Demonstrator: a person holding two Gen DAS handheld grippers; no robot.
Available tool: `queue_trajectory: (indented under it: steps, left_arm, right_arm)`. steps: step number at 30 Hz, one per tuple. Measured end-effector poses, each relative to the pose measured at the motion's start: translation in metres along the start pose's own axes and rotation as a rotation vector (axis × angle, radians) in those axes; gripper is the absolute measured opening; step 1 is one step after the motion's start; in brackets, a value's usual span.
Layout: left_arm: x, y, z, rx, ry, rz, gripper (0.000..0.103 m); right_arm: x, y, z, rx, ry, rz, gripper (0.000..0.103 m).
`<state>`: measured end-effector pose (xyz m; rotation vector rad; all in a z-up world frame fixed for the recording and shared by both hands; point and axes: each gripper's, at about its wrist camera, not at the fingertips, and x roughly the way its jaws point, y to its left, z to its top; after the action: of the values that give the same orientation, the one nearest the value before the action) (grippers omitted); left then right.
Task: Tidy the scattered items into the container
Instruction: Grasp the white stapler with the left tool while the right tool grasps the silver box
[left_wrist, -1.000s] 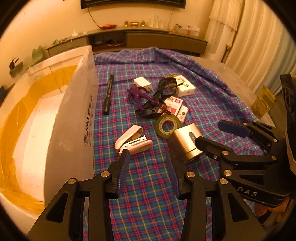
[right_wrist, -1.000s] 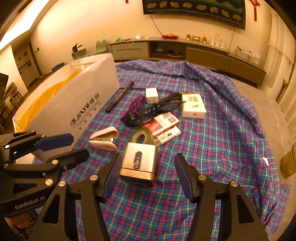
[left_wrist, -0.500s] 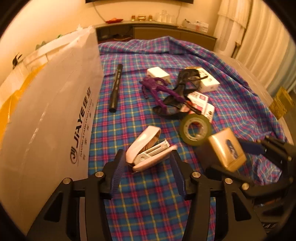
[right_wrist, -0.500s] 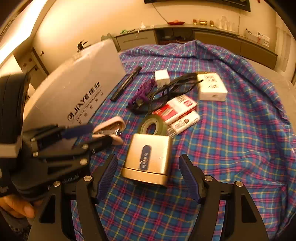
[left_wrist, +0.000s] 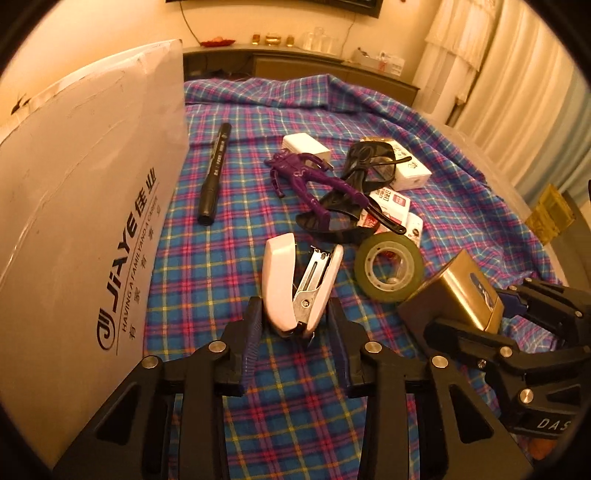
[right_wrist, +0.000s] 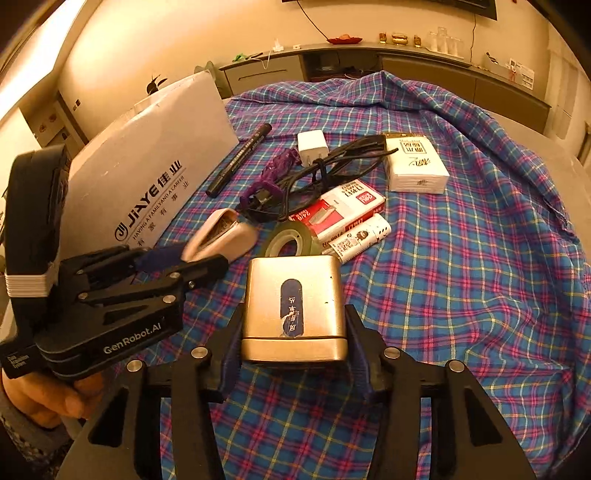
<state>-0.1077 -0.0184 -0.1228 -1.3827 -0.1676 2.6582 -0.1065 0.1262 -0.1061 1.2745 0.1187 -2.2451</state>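
Container (left_wrist: 85, 206), white, printed JiAYE, is standing at the far left on the plaid cloth (left_wrist: 229, 258), its side wall facing the scattered items. Black marker (left_wrist: 216, 173) is lying just beside that wall. Pink-and-white stapler (left_wrist: 295, 284) is sitting between the fingers of the left gripper (left_wrist: 295, 325), whose jaws are closing around its hinge end, the pads appearing to touch its sides. Purple toy figure (left_wrist: 306, 177), dark sunglasses (left_wrist: 365, 162) and a white charger block (left_wrist: 304, 146) are lying in a tangle beyond the stapler. Roll of clear tape (left_wrist: 388, 269) is lying flat to the right of the stapler, touching a red-and-white staple box (right_wrist: 336, 206). White tissue packet (right_wrist: 413, 166) is lying farther back. Brass-coloured padlock (right_wrist: 293, 306) is lying between the fingers of the right gripper (right_wrist: 293, 350), which is closing on its body, the pads appearing to meet both sides. All items are lying outside the container.
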Motion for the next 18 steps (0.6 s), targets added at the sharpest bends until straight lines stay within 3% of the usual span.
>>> queue_trajectory:
  steps: [12, 15, 16, 18]
  left_arm:
    - [-0.027, -0.005, 0.000, 0.005, -0.032, 0.024, 0.035]
    - [-0.016, -0.007, 0.003, 0.001, 0.000, 0.035, 0.039]
    - [-0.012, -0.007, 0.004, -0.003, 0.012, 0.039, 0.047]
    - [-0.001, -0.008, 0.007, -0.012, 0.027, 0.044, 0.050]
  right_arm:
    - [-0.017, 0.003, 0.006, 0.011, -0.046, 0.015, 0.050]
    - [-0.018, 0.005, 0.005, 0.008, -0.045, 0.016, 0.051]
    - [-0.018, 0.006, 0.004, 0.007, -0.043, 0.016, 0.051]
    - [-0.017, 0.006, 0.002, 0.006, -0.036, 0.012, 0.051]
